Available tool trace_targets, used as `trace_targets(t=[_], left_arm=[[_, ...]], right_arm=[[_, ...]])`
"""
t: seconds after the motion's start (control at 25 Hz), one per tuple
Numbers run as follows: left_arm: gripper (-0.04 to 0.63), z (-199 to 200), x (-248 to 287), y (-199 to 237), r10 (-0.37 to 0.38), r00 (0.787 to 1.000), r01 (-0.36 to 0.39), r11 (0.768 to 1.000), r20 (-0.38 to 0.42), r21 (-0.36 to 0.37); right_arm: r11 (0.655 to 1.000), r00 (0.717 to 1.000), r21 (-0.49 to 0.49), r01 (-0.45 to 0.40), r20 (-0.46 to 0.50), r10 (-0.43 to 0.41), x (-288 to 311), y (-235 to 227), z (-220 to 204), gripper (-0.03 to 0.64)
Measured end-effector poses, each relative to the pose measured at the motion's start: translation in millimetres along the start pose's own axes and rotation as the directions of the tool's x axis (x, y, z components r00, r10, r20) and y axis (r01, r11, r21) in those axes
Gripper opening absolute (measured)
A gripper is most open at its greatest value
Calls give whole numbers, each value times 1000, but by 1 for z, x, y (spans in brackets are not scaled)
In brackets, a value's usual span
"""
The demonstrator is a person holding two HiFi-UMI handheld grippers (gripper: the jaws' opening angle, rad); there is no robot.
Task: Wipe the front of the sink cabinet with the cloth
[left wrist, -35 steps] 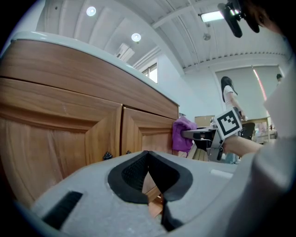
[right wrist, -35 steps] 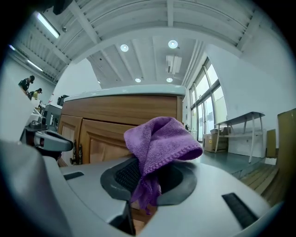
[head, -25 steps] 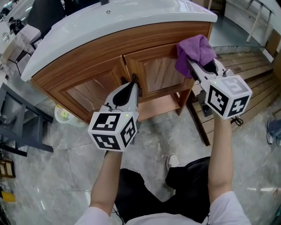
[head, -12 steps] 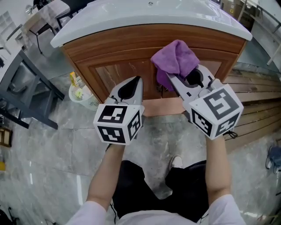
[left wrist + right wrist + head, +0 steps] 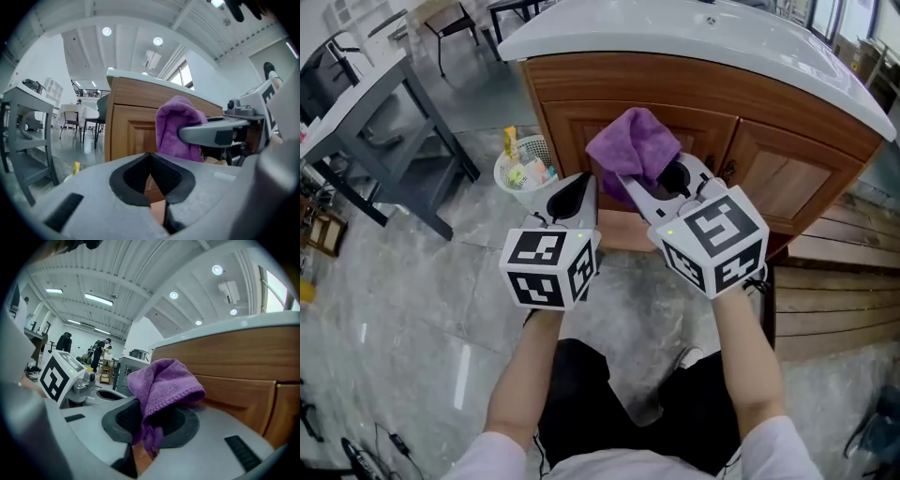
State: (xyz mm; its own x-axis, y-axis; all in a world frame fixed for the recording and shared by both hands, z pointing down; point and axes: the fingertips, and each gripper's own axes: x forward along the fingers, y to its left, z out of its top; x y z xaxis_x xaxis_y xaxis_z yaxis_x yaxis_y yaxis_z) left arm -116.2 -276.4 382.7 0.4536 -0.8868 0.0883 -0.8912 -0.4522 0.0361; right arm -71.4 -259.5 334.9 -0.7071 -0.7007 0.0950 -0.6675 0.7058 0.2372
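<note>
Your right tongs (image 5: pixel 639 183) grip the purple cloth (image 5: pixel 630 142) at the left door of the sink cabinet (image 5: pixel 769 155). Your left tongs (image 5: pixel 584 187) hang just beside, clenched on nothing. Press the bunched cloth flat to the wood and wipe in overlapping strokes across both doors.

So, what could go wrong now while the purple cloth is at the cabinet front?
The right gripper pinches only a small fold of the purple cloth in its jaws. The loose bunch could pull out when it is dragged across the cabinet door.
The left gripper, shut and empty, sits close beside the cloth, so it might bump the door or the right gripper.
</note>
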Motion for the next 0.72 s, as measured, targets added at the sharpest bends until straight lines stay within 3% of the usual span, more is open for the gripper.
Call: trace_targets(t=[0.24, 0.36, 0.72], left_arm=[[5, -11, -28, 41, 94, 995, -94, 996, -14, -2], [5, -15, -41, 53, 127, 992, -128, 992, -21, -10], [5, -17, -49, 57, 125, 992, -125, 992, -21, -17]], right_arm=[[997, 997, 27, -76, 13, 76, 50, 32, -18, 72], [996, 996, -6, -94, 10, 94, 69, 48, -30, 72], [993, 996, -69, -94, -12, 94, 85, 66, -39, 72]])
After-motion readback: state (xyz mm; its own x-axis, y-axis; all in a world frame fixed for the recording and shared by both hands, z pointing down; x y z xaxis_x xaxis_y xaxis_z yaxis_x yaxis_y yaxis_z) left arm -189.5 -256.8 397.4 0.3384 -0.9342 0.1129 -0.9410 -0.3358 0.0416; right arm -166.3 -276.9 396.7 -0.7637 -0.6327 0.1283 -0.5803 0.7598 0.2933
